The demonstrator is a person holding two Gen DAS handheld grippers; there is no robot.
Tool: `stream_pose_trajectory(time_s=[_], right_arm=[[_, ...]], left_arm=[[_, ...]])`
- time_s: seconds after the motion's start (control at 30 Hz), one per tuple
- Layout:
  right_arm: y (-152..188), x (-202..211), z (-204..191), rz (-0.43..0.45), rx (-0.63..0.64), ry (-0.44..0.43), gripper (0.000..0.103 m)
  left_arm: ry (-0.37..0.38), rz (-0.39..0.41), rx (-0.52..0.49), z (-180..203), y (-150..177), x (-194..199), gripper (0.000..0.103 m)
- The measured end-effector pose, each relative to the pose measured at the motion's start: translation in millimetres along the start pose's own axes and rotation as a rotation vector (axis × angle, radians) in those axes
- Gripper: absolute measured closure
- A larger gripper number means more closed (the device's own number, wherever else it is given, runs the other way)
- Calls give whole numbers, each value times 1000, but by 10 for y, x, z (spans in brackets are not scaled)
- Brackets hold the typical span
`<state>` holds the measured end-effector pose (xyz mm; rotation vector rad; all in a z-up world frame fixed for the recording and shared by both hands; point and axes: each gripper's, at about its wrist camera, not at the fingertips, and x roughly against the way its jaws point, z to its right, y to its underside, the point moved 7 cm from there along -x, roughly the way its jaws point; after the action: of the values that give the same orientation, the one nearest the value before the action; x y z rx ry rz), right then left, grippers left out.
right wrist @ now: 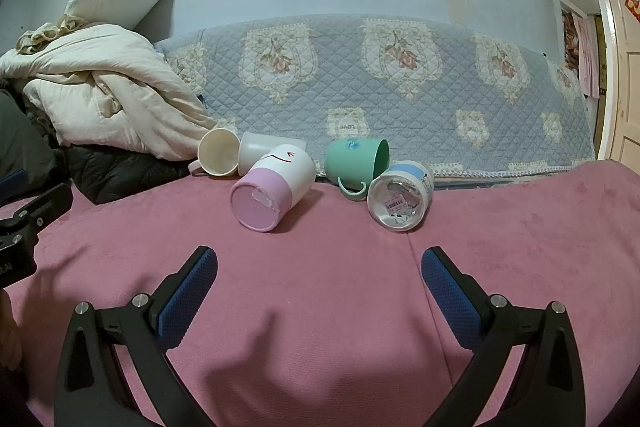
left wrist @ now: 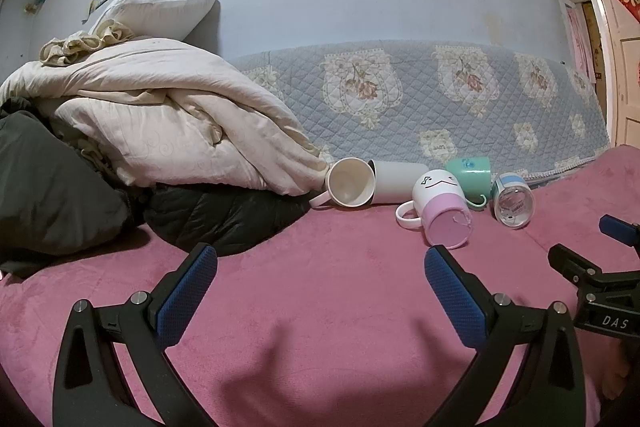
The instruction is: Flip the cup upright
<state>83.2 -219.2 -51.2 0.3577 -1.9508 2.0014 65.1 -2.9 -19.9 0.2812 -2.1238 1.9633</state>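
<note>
Several cups lie on their sides on a pink blanket (left wrist: 320, 287). A white and pink mug (left wrist: 442, 209) (right wrist: 272, 187) shows its base toward me. A green mug (left wrist: 470, 177) (right wrist: 356, 161) lies behind it, and a clear glass cup with a blue band (left wrist: 512, 199) (right wrist: 400, 199) lies to its right. Two white cups (left wrist: 352, 181) (right wrist: 220, 151) lie at the left by the bedding. My left gripper (left wrist: 320, 267) is open and empty, short of the cups. My right gripper (right wrist: 320, 263) is open and empty, in front of the pink mug and glass cup; it also shows in the left wrist view (left wrist: 600, 251).
A heap of cream bedding (left wrist: 160, 115) (right wrist: 100, 87) and dark clothing (left wrist: 220, 215) lies at the left. A quilted floral cover (left wrist: 440, 99) (right wrist: 380, 75) stands behind the cups against the blue wall. A door (right wrist: 624, 87) is at the right.
</note>
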Motion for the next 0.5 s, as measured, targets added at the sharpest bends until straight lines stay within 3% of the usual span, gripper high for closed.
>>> stream_pose_trajectory(time_s=[0.5], right_arm=[[18, -31, 13, -15, -17, 0, 0]], left_arm=[[-1, -9, -2, -23, 20, -28, 0]])
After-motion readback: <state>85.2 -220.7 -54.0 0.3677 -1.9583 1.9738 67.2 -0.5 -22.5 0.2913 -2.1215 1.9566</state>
